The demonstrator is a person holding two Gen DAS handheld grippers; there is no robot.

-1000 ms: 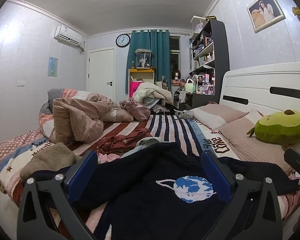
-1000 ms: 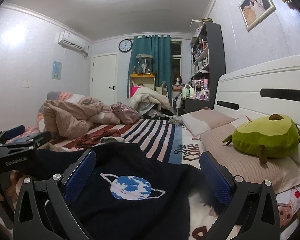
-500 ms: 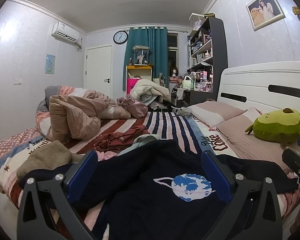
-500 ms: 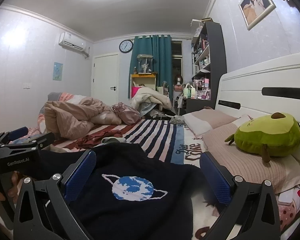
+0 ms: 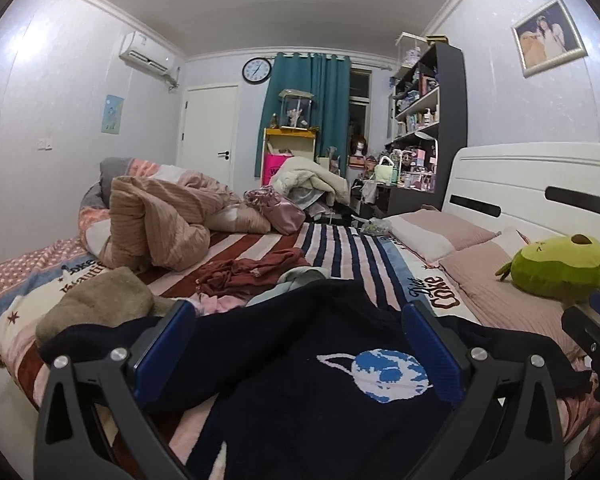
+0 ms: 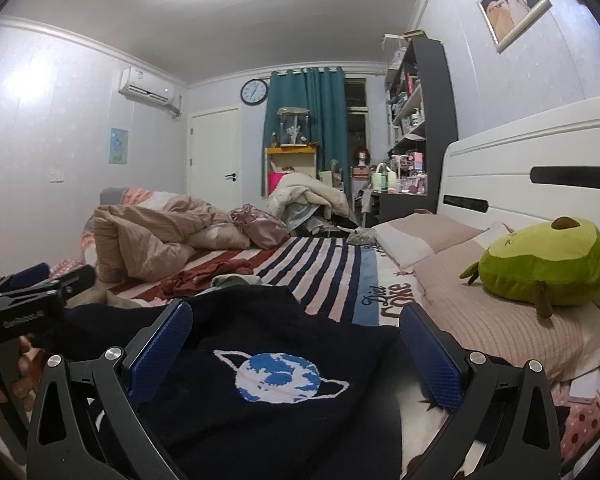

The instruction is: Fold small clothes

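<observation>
left claw [image 5: 300, 344]: spread wide, empty, above navy sweater [image 5: 300, 400] | right claw [image 6: 296, 340]: spread wide, empty, same | sweater: flat on bed [image 5: 340, 248], planet motif up, its near hem probably at the bed's near edge | open room: striped cover beyond collar | edges: pillow [image 6: 480, 312] right, red garment [image 5: 248, 272] behind

A dark sweater [image 5: 284, 364] with a blue planet lies across the striped bed [image 5: 340, 248], the left gripper [image 5: 296, 344] spread wide above it; at three o'clock, apparently the right gripper [image 5: 592, 332].
</observation>
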